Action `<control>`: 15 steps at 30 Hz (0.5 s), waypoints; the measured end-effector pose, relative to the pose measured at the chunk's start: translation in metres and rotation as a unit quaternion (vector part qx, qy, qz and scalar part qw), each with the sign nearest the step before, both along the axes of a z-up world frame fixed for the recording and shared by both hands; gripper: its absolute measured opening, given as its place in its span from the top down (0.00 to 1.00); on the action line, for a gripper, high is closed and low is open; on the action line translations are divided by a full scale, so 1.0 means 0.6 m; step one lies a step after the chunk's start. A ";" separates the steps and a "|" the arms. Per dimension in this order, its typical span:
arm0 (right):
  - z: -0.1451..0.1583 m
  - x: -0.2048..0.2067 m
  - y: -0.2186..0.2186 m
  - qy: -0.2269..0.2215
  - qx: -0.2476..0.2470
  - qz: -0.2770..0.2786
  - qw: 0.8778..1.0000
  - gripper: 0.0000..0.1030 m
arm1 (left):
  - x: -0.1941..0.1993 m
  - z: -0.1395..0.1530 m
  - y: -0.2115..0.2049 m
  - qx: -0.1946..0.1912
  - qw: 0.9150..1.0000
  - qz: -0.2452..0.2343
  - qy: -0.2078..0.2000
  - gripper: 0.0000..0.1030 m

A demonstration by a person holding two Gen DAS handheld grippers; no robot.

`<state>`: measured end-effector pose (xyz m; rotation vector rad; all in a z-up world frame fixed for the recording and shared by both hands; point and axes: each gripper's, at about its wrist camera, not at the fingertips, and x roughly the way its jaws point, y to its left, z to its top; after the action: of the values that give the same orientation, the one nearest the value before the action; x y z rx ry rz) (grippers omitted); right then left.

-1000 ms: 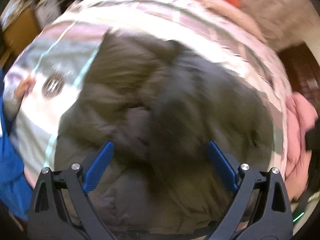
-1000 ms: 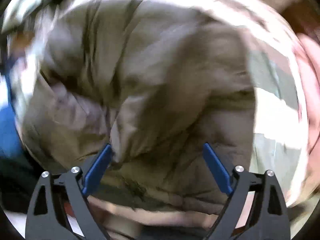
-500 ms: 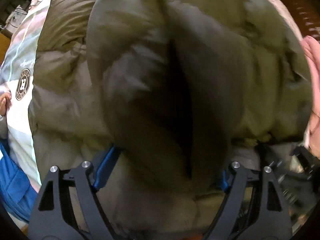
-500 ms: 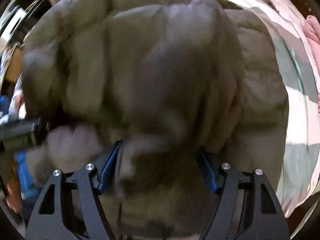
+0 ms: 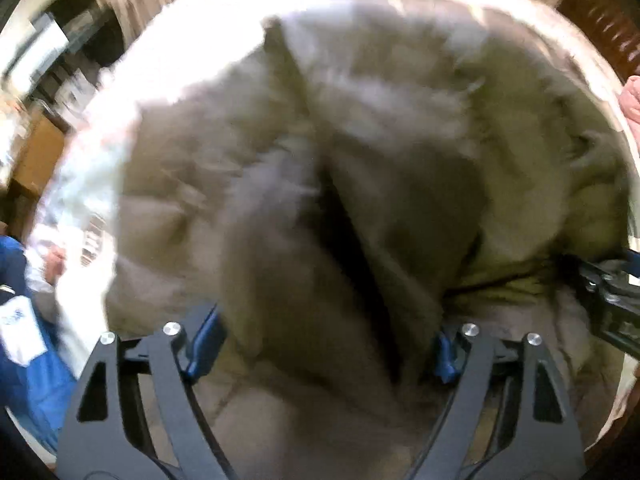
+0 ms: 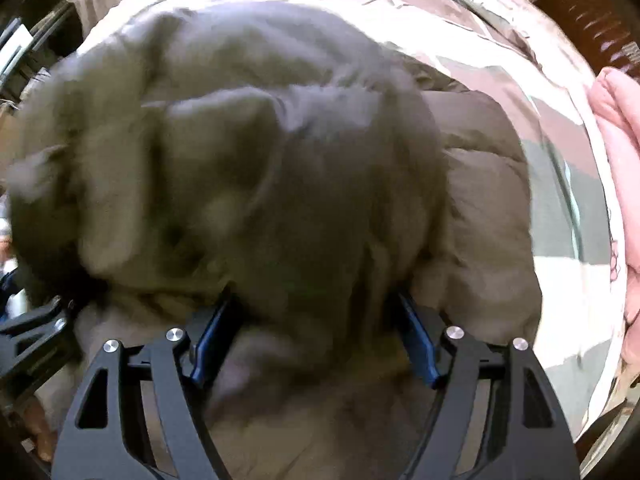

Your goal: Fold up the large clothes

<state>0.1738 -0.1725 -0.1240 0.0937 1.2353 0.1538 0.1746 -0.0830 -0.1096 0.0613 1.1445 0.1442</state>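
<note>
Puffy olive-grey jacket (image 6: pixel 280 160) on a bed, its bulk resting on the striped bed cover (image 6: pixel 560 216); both views are motion-blurred. A second ago both claws were spread wide and empty above the rumpled jacket. Half a second ago each had narrowed with a thick roll of padded fabric between its blue pads. Now the left claw (image 5: pixel 328 350) is clenched on a bunched fold of the jacket that fills the space between its pads, and the right claw (image 6: pixel 316 340) likewise grips a thick fold, each claw's frame showing at the edge of the other's view. The gathered portion now stands raised over the flat lower layer seen at right in the right wrist view, which suggests one part of the jacket is being lifted and carried over the rest, a fold in progress and not yet laid down. Pink bedding (image 6: pixel 616 168) lies at the bed's right edge, blue cloth (image 5: pixel 36 364) at its left; neither touches the jacket.
</note>
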 end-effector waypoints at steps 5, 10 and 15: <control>0.104 0.014 -0.045 -0.151 0.049 -0.080 0.984 0.27 | 0.004 0.049 0.013 0.014 0.997 0.010 -0.070 0.19; -0.017 0.081 -0.038 -0.056 0.054 -0.102 0.992 0.34 | 0.069 -0.001 0.044 -0.027 0.997 0.070 -0.012 0.22; -0.075 0.129 -0.038 -0.043 0.030 -0.119 0.991 0.30 | 0.073 -0.041 0.027 -0.017 0.997 0.068 0.013 0.20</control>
<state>0.2510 -0.1951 -0.1691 0.2826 1.1249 -0.0137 0.2183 -0.0667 -0.1345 -0.0454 1.1771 0.2453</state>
